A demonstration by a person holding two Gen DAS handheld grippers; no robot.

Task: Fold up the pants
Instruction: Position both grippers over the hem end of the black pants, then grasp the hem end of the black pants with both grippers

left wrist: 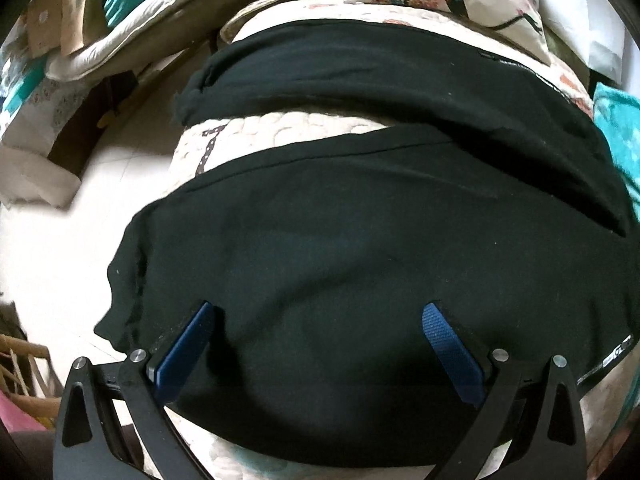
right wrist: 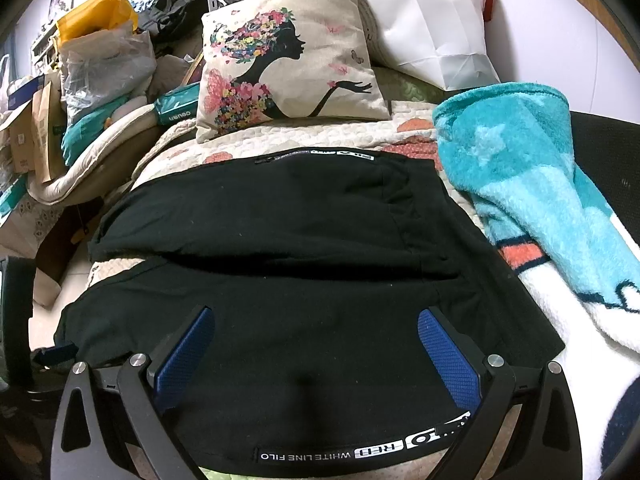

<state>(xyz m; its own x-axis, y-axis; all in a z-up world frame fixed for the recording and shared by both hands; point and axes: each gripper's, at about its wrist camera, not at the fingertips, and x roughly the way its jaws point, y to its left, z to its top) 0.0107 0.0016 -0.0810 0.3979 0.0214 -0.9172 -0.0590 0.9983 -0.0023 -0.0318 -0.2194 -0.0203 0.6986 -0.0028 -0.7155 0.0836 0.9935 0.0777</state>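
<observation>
the black cotton pants (right wrist: 280, 240) lie spread flat on the cream quilted bed (right wrist: 280, 140), 2 legs pointing left. both the left gripper (left wrist: 320, 344) and right gripper (right wrist: 316, 344) hover over the near edge, fingers apart, likely to pinch it for folding.

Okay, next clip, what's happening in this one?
A person holds a claw in each hand over black pants spread flat on a quilted bed cover. The two legs lie apart, with a strip of quilt showing between them. The left claw is near the leg end, and the right claw is near the waist, above the white-lettered side stripe. Both claws are open and grip nothing. No fold has been made yet. A turquoise blanket lies beside the waistband.
</observation>
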